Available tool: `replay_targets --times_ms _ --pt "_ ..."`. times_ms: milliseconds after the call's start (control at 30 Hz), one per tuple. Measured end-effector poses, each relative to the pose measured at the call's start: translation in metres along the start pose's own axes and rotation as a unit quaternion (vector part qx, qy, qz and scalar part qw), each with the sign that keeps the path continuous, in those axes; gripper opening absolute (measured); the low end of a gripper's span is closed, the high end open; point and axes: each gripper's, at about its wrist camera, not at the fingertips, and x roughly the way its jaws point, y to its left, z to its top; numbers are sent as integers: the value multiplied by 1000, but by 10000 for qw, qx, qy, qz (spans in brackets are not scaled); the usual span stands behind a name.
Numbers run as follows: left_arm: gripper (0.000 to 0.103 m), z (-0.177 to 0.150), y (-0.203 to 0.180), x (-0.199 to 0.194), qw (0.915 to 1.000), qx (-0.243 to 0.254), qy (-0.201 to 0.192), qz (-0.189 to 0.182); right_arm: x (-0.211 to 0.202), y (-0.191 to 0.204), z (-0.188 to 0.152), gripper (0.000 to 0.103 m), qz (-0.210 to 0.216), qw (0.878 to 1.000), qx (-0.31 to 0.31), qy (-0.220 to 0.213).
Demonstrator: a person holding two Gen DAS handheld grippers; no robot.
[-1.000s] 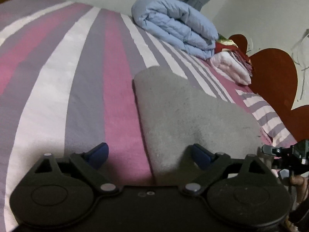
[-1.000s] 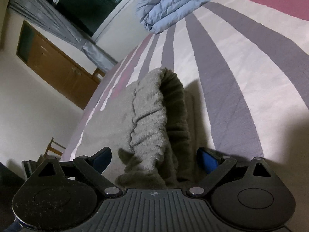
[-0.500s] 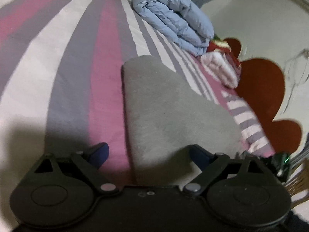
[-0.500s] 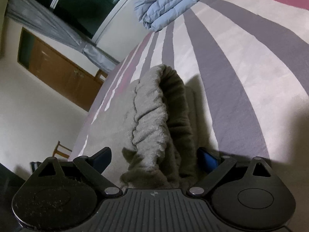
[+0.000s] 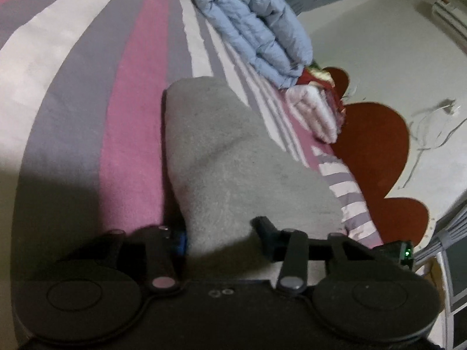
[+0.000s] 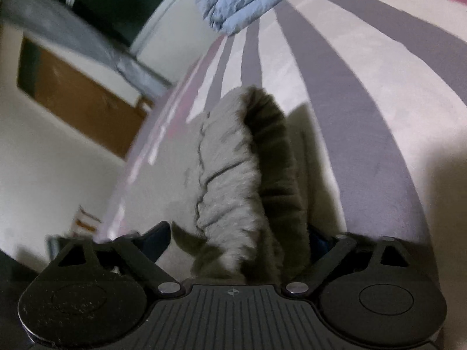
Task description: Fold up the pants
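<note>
No bin or basket in either view, only the striped bed (image 5: 131,93), and on it lie the grey pants (image 5: 233,157), stretching from the left gripper (image 5: 219,233) up toward 12 o'clock. In the left wrist view the fabric reads as a smooth, fuzzy slab, one long folded edge running straight along its 9 o'clock side, a faint crease crossing the middle. The left fingers (image 5: 264,227) are drawn in on the near end of the cloth, pressing on both sides with only the fabric's thickness between them.

Over on the right wrist view, the pants (image 6: 230,180) stand up in a gathered ridge, the ribbed waistband bunched, pale on the 9 o'clock face and shadowed on the 3 o'clock face. The right gripper (image 6: 239,242) has its fingers (image 6: 157,236) partly spread with that bunch filling the gap; the picture is blurred, so whether they truly pinch it I cannot tell.

At 12 o'clock a blue quilt (image 5: 256,26) sits rolled on the bed, a pink bundle (image 5: 315,110) just past it toward 2 o'clock.
</note>
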Motion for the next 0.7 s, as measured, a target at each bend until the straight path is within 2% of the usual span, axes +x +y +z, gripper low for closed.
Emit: replay_targets --times_ms 33,67,133,300,500,533,567,600,633,667,700 --pt "23 -2 1 -4 9999 -50 -72 -61 0 3 2 57 -86 9999 -56 36" --pt "20 -3 3 -9 9997 -121 -173 -148 -2 3 4 50 -24 10000 -46 38" --pt "18 -1 1 -15 9990 -138 -318 -285 -5 7 8 46 130 9998 -121 -38" --pt "18 27 -10 -19 9985 109 -495 -184 0 32 31 44 366 9981 -399 -302" --pt "18 103 -8 -26 9964 386 -750 1 43 58 80 43 672 9951 -613 -391" --pt "24 113 -5 -24 9967 342 -739 46 52 59 90 44 691 9950 -587 -418" --pt "34 122 2 -19 9967 255 -753 155 63 58 98 52 683 9953 -537 -421" --pt "71 127 10 -13 9950 228 -828 518 79 53 106 60 530 9965 -498 -411" --pt "98 127 14 -6 9837 370 -1067 1401 93 49 110 81 75 9975 -524 -460" --pt "93 123 13 3 9621 679 -1239 2332 107 48 111 87 -663 9941 -639 -573" --pt "92 118 12 15 9413 1172 -1114 2963 119 47 108 87 -1219 9874 -825 -583"
